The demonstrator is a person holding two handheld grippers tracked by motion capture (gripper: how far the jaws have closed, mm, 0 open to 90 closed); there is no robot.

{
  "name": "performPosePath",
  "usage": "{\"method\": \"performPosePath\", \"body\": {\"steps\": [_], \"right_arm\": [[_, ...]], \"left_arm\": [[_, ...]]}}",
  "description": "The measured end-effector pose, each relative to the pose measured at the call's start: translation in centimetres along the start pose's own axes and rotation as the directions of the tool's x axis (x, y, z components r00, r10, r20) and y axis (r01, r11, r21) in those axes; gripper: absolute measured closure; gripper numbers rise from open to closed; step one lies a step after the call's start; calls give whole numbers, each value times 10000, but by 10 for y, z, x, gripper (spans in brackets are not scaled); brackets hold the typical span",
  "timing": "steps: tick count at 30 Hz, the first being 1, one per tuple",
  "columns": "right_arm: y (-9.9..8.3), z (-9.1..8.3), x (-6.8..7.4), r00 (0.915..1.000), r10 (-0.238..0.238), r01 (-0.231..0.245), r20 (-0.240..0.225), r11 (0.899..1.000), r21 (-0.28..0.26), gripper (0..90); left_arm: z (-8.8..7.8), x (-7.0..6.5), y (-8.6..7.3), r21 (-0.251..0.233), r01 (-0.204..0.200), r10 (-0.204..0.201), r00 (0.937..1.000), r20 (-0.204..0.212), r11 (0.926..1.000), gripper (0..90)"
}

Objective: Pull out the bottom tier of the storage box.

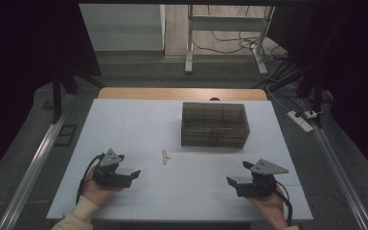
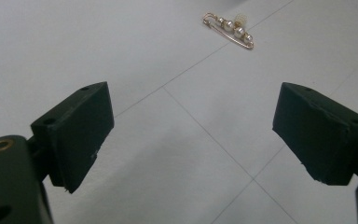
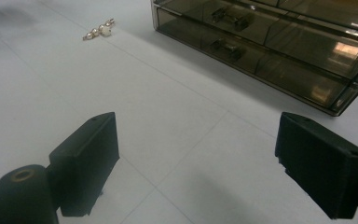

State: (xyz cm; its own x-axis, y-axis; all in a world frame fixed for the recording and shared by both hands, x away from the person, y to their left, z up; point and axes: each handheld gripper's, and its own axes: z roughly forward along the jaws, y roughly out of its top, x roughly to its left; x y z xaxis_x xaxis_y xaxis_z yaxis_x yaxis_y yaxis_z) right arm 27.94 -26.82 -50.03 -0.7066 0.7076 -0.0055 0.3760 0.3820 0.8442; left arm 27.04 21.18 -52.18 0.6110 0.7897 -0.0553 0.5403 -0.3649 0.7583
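high view: white, matte bench with faint seam lines, wooden edge at the far side. small gold pin strung with pale pearl beads lying flat near the middle, just in front of the smoky, see-through plastic drawer box, apart from it. left gripper low at the near left, jaws apart, holding nothing. right gripper low at the near right, jaws likewise apart and empty. both well short of the pin.

left gripper view: 2 blocky black jaws spread wide over bare bench. pin ahead and slightly right, thin wire frame, 3 or so round glossy beads, a small pale tuft behind them.

right gripper view: jaws wide apart again, nothing between. pin far off to the upper left; drawer box to the upper right, hard and glossy, 2 tiers of drawers with small metal pulls, all closed.

likely risks: thin wire lying flush on a smooth surface, so blunt jaw tips could slide over it or skid it away instead of gripping. round slick beads apt to squirt out of a pinch. too hard a squeeze could bend the wire or spring the clasp. drawers shut, so nowhere yet to put the pin; small pulls easy to miss.
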Motion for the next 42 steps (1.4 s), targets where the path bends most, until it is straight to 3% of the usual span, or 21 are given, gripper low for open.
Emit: {"method": "performPosePath", "body": {"steps": [11, 42], "right_arm": [[1, 3, 5, 9999, -116, 115, 94, 9999, 34, 141], [7, 22, 25, 9991, -346, 347, -227, 9994, 42, 142]], "left_arm": [[0, 0, 0, 23, -41, 41, 10000, -6, 10000, 115], [3, -2, 0, 130, -162, 161, 9998, 91, 9998, 116]]}}
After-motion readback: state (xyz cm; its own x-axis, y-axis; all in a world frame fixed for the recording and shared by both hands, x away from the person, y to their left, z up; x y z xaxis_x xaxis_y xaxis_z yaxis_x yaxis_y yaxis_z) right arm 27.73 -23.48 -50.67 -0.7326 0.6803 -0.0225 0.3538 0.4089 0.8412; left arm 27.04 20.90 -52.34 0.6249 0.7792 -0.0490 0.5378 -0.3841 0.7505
